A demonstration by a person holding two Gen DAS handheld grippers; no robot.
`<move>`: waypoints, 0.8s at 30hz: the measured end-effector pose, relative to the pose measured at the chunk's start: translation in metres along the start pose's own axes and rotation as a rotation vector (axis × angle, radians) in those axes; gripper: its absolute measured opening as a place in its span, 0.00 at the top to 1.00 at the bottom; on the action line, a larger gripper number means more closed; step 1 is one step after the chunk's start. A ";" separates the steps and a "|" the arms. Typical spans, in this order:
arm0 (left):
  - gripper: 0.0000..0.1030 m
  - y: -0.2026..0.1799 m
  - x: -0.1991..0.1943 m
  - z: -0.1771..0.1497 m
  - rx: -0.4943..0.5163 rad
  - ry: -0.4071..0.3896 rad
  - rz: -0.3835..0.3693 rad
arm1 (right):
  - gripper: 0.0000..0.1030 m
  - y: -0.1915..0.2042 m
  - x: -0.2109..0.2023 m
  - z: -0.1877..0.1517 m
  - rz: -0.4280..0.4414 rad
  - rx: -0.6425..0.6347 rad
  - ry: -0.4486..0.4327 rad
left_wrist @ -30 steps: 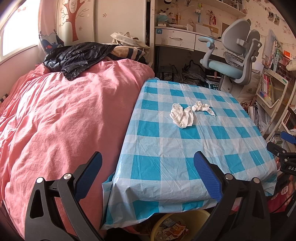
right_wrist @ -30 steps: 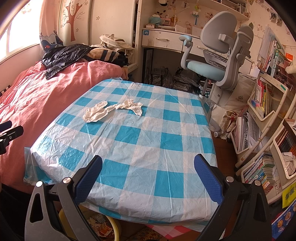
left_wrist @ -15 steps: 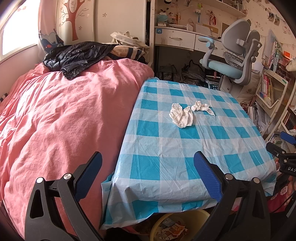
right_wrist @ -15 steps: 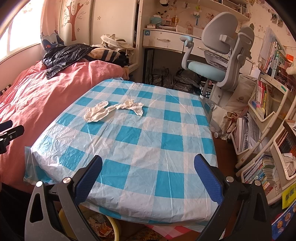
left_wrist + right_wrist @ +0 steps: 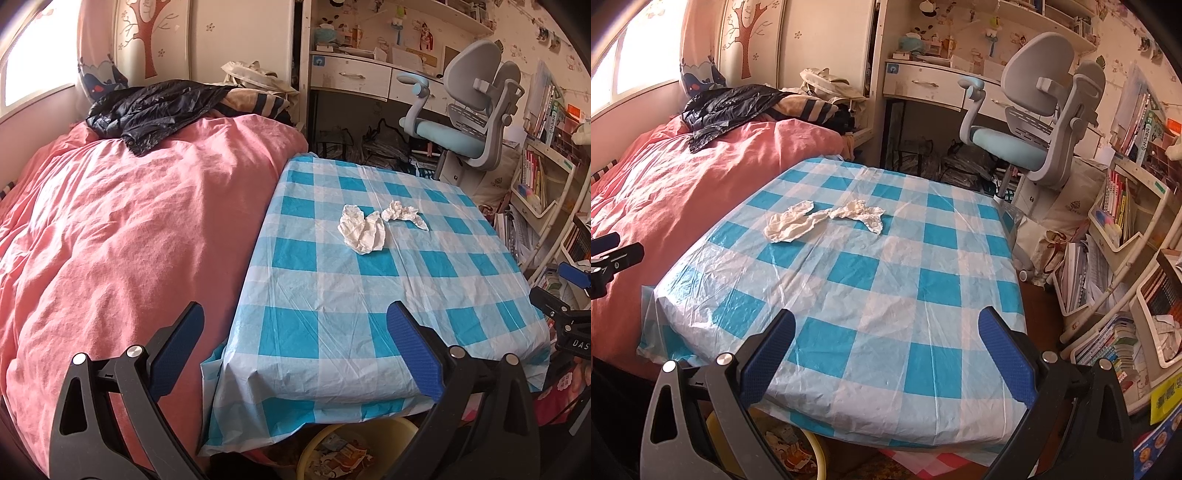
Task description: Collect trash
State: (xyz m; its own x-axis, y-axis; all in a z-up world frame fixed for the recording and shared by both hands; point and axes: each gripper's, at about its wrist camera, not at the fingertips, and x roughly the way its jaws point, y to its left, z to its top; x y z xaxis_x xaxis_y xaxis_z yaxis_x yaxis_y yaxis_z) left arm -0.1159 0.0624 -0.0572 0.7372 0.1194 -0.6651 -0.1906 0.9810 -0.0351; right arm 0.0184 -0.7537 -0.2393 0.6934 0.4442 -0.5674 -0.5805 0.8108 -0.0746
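Two crumpled white tissues lie side by side on the blue-checked tablecloth [image 5: 332, 295]: a larger one [image 5: 362, 230] and a smaller one [image 5: 404, 215] to its right. They also show in the right wrist view, the larger [image 5: 790, 226] and the smaller [image 5: 862, 215]. My left gripper [image 5: 295, 347] is open and empty, held before the table's near left corner. My right gripper [image 5: 886, 350] is open and empty over the table's near edge. A yellow bin [image 5: 343, 450] with wrappers stands under the table's front edge; it also shows in the right wrist view [image 5: 798, 450].
A bed with a pink quilt [image 5: 129, 229] butts against the table's left side, with a black jacket [image 5: 155, 107] on it. A grey-blue desk chair [image 5: 1027, 129] stands behind the table. Bookshelves [image 5: 1126, 221] crowd the right side.
Both views have shifted very slightly. The tissues have not moved and both grippers stay open.
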 end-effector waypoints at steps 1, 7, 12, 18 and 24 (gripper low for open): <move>0.07 0.000 0.000 0.000 0.000 0.000 0.000 | 0.08 0.005 0.000 0.001 -0.001 -0.003 0.001; 0.07 0.000 0.000 0.000 -0.001 0.000 0.000 | 0.08 0.005 0.000 0.001 -0.001 -0.003 0.000; 0.07 0.001 0.000 0.000 -0.001 0.000 0.000 | 0.07 0.005 0.000 0.001 -0.002 -0.005 0.002; 0.07 0.001 0.000 0.000 -0.001 0.000 0.000 | 0.07 0.007 0.001 0.001 -0.002 -0.009 0.002; 0.07 0.001 0.000 0.000 -0.001 0.000 0.000 | 0.07 0.010 0.002 0.001 0.003 -0.019 0.008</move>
State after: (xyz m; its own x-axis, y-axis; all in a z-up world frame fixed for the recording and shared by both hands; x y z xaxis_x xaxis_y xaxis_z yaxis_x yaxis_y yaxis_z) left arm -0.1157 0.0635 -0.0573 0.7371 0.1189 -0.6652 -0.1908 0.9810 -0.0361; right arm 0.0144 -0.7446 -0.2401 0.6878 0.4436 -0.5746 -0.5909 0.8019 -0.0883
